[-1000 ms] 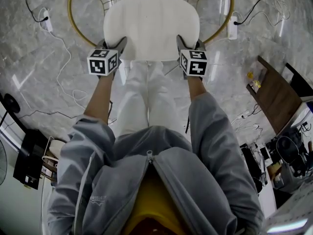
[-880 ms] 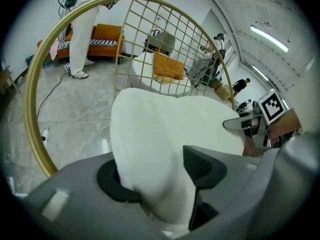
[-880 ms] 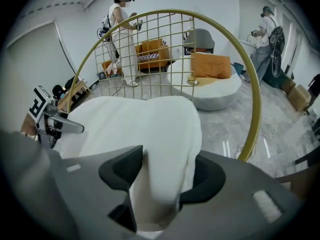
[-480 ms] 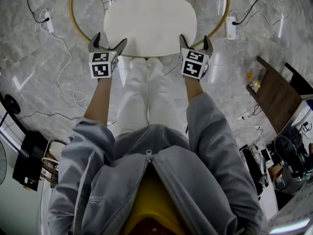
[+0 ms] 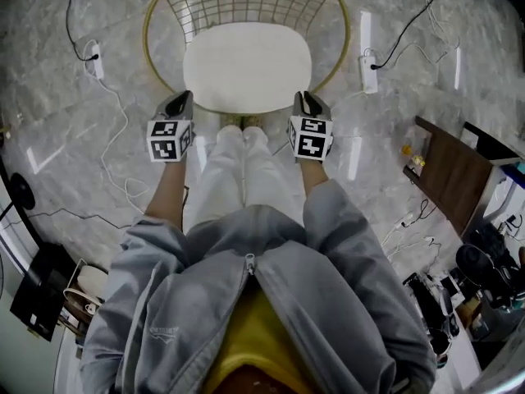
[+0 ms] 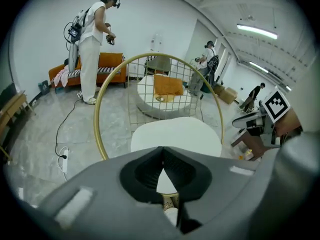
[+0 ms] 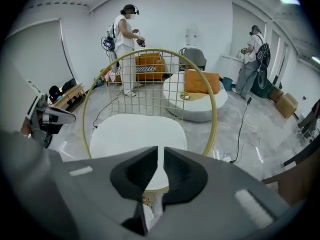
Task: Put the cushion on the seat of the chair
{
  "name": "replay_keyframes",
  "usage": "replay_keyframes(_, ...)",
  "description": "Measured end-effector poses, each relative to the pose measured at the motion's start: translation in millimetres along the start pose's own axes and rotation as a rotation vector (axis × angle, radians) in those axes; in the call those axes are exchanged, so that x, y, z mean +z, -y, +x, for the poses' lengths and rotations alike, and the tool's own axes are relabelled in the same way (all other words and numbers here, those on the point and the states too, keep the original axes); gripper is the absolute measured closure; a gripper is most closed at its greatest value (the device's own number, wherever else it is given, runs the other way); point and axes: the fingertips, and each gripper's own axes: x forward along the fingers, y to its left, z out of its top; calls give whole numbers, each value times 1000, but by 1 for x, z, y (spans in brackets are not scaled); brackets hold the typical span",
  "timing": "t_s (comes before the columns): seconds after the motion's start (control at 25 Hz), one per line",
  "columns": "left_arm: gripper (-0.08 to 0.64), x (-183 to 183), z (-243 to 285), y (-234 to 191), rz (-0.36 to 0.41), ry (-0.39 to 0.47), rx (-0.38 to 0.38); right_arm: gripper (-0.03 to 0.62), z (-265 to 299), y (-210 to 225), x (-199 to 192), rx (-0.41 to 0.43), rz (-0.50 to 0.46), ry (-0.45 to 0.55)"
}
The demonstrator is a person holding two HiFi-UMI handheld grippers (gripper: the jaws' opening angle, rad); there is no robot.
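The white cushion [image 5: 246, 66] lies flat on the seat of the gold wire chair [image 5: 154, 60], with nothing touching it. My left gripper [image 5: 182, 98] hangs in the air off the seat's near left corner, shut and empty. My right gripper [image 5: 304, 97] hangs off the near right corner; its jaws are closing, a thin slit still shows between them and nothing is in it. The left gripper view looks past the left gripper [image 6: 162, 148] down on the cushion [image 6: 175, 133] inside the chair's ring [image 6: 100, 109]. The right gripper view shows the right gripper [image 7: 160, 150] above the cushion [image 7: 132, 134].
Power strips [image 5: 94, 53] [image 5: 367, 62] with trailing cables lie on the marble floor either side of the chair. A brown table [image 5: 451, 158] stands at the right. Behind the chair are an orange sofa [image 6: 100, 64], a round white seat [image 7: 200, 106] and several people.
Both grippers let go of the cushion's near edge, opened wide, then closed while rising and drawing back toward me. The cushion stays on the seat.
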Motion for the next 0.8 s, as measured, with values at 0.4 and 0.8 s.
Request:
replay_keyframes(0.4,554,66,-70,75,32,160,-80,592,-92,3,31,16,6,76)
replay_keyframes(0.8,554,160,-175,106,89,384,-75,592,-196,-30,130,15,-15,337)
